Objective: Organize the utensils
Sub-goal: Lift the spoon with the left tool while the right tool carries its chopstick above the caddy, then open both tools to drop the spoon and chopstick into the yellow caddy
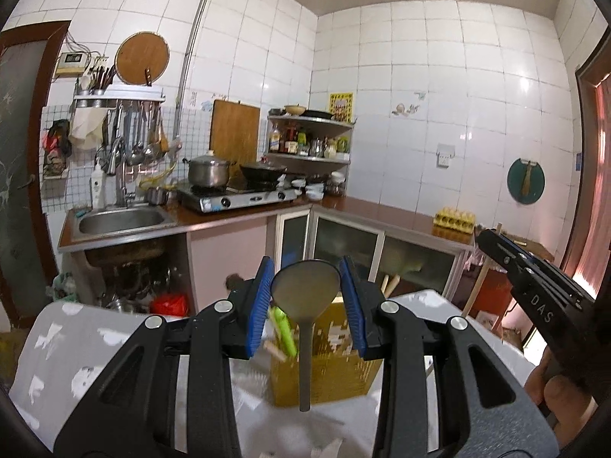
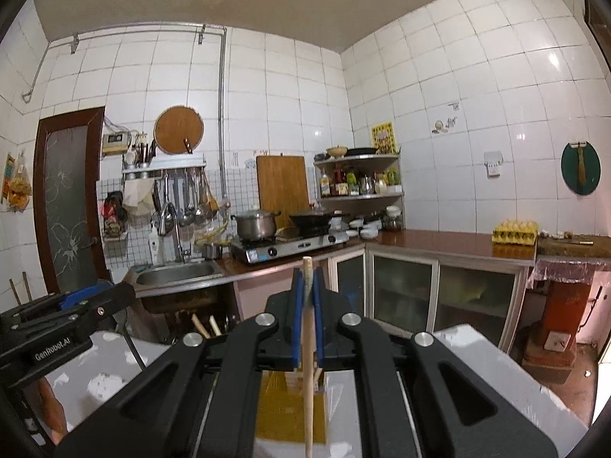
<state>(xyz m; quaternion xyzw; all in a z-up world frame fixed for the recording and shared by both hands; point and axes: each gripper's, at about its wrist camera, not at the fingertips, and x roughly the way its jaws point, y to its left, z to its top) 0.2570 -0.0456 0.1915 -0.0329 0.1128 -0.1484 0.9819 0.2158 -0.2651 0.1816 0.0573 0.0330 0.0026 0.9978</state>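
Note:
In the left wrist view my left gripper point(image 1: 306, 267) is open, its blue pads either side of a grey metal spoon point(image 1: 305, 290) that stands bowl-up between them, apart from both pads. Its handle runs down in front of a yellow utensil holder point(image 1: 332, 374) on the table; green and wooden utensils point(image 1: 284, 334) lean in the holder. My right gripper point(image 2: 306, 278) is shut on a pale wooden stick handle point(image 2: 307, 381) that hangs down in front of the yellow holder point(image 2: 278, 408). The right gripper also shows at the right edge of the left wrist view point(image 1: 534, 278).
A table with a grey-and-white patterned cover point(image 1: 76, 351) carries the holder. Behind are a counter with a sink point(image 1: 122, 221), a gas stove with a pot point(image 1: 210, 171) and wok, a corner shelf of bottles, and an egg tray point(image 1: 454, 219). Utensils hang on a wall rack point(image 1: 133, 133).

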